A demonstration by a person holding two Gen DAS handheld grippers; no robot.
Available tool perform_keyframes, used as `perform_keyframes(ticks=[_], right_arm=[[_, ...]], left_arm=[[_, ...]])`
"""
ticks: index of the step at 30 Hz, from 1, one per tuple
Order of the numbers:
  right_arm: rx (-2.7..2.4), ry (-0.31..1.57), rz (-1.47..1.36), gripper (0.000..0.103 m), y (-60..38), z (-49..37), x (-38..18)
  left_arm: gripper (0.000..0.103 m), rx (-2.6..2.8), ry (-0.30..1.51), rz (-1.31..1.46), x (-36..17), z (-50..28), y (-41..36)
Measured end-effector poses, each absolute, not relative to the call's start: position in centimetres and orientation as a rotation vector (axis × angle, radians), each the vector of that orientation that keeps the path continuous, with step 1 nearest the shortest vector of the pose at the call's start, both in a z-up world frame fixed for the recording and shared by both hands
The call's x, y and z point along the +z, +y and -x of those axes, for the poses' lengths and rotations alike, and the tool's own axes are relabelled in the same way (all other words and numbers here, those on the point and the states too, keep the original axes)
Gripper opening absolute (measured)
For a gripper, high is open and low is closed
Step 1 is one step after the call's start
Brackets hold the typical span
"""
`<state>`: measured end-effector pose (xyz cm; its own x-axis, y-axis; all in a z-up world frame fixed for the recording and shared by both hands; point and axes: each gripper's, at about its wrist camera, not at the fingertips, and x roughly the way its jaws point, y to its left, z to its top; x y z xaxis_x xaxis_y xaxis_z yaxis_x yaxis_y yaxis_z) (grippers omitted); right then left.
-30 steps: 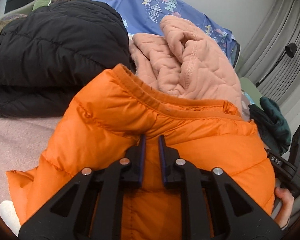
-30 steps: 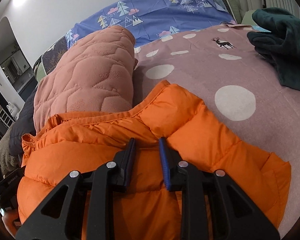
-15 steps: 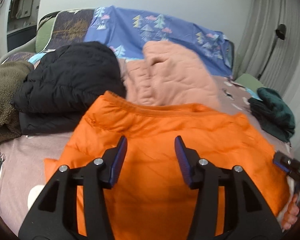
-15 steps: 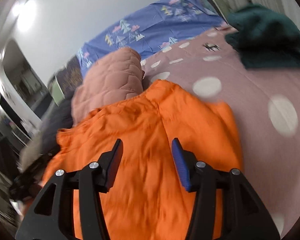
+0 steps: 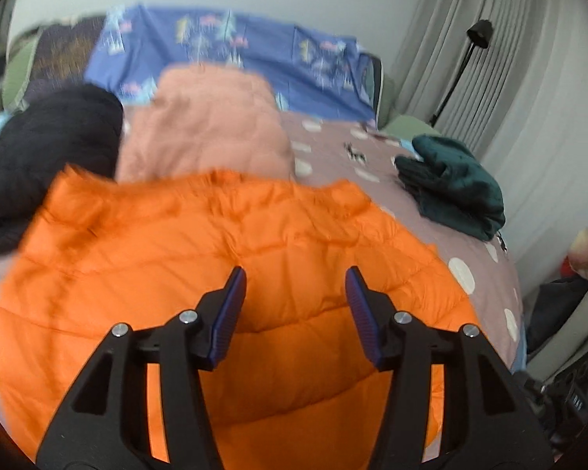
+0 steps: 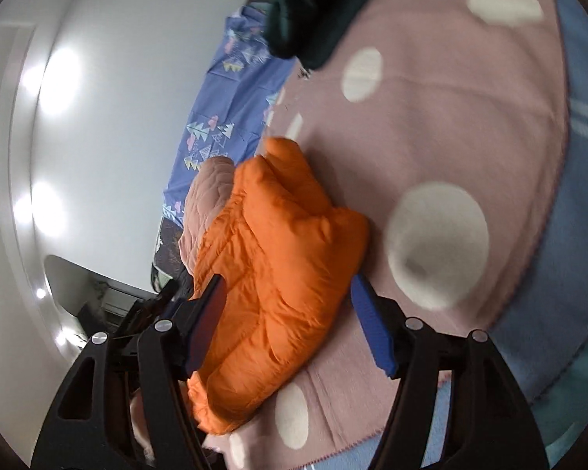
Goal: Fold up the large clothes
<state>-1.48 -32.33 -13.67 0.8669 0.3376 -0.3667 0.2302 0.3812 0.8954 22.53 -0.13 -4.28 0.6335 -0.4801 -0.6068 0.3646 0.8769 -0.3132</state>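
Note:
An orange puffer jacket lies folded on the pink dotted blanket of a bed. My left gripper is open and empty, held above the jacket's near half. My right gripper is open and empty too, off the jacket's right end, and its view is tilted; the jacket shows there as a thick folded bundle on the blanket.
A folded pink quilted garment and a black puffer jacket lie just behind the orange one. A dark green garment sits at the right of the bed. A blue patterned sheet covers the headboard. Curtains and a lamp stand at the right.
Both grippers were shut on the orange jacket's collar edge a second ago. They have opened, let go and pulled back. The right gripper has tilted and swung to the right.

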Motion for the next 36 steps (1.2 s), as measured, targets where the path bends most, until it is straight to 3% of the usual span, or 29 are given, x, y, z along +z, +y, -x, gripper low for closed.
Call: perform_keyframes(ticks=[7, 11, 21, 23, 24, 25, 27, 31, 36], right_arm=[[0.083, 0.608, -1.163, 0.071, -30.4, -0.5, -14.7], [0.092, 0.568, -1.121, 0.076, -30.0, -1.7, -13.6], [0.066, 0.524, -1.084, 0.076, -28.9, -5.0, -13.5], [0.076, 0.510, -1.067, 0.065, -28.6, -5.4, -13.4], [0.079, 0.502, -1.050, 0.046, -28.5, -5.4, -13.3], [0.078, 0.491, -1.033, 0.036, -28.3, -5.4, -13.0], [0.068, 0.472, -0.980, 0.028, -27.9, -5.3, -12.2], [0.053, 0.424, -0.833, 0.022, -26.1, -4.7, -9.8], [0.076, 0.370, -0.649, 0.021, -23.0, -4.2, -6.0]], left_arm=[[0.054, -0.511, 0.847, 0.231, -9.1, -25.8, 0.2], [0.055, -0.536, 0.849, 0.257, -9.8, -26.0, 0.5], [0.055, -0.561, 0.824, 0.277, -10.3, -25.9, 1.0], [0.054, -0.570, 0.819, 0.288, -10.4, -26.0, 1.2], [0.054, -0.574, 0.817, 0.293, -10.5, -26.0, 1.3], [0.054, -0.579, 0.814, 0.301, -10.5, -26.0, 1.5], [0.054, -0.584, 0.810, 0.309, -10.6, -25.9, 1.5], [0.054, -0.597, 0.805, 0.321, -10.7, -25.9, 1.9], [0.055, -0.638, 0.819, 0.378, -10.6, -26.0, 2.9]])
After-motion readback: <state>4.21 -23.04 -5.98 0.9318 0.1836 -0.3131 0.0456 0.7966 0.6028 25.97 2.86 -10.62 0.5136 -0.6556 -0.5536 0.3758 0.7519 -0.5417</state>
